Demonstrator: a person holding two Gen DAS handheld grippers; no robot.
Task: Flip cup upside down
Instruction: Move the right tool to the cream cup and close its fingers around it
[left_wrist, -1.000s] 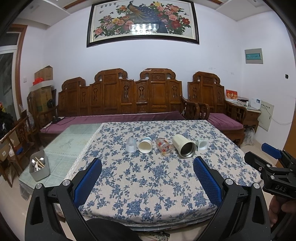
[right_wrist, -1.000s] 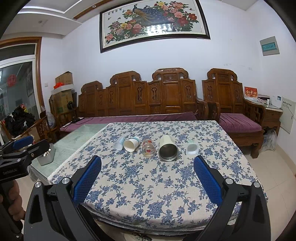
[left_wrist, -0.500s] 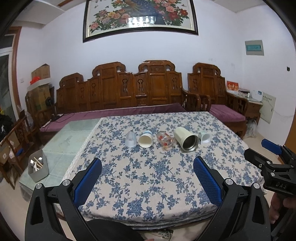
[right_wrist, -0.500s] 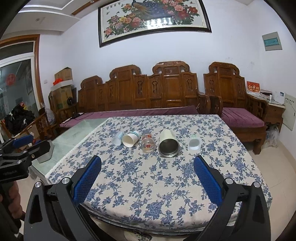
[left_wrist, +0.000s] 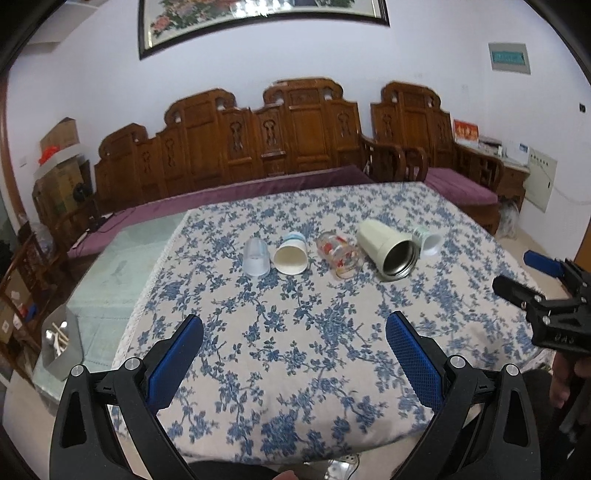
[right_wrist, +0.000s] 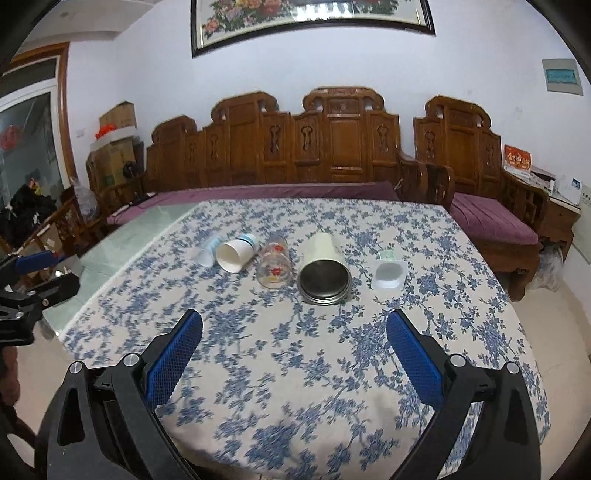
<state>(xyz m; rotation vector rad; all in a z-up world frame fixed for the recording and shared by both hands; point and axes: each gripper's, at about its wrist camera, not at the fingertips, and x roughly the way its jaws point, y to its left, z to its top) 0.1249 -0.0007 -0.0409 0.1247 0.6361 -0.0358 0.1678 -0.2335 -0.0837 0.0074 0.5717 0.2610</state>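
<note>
This was somebody's living room at home, no doubt about it. A long carved wooden sofa with purple cushions ran along the white wall, with a big framed flower painting hung above it. A matching armchair sat off to the side. The table wore a blue floral cloth, and cardboard boxes were stacked in the corner by the doorway
</note>
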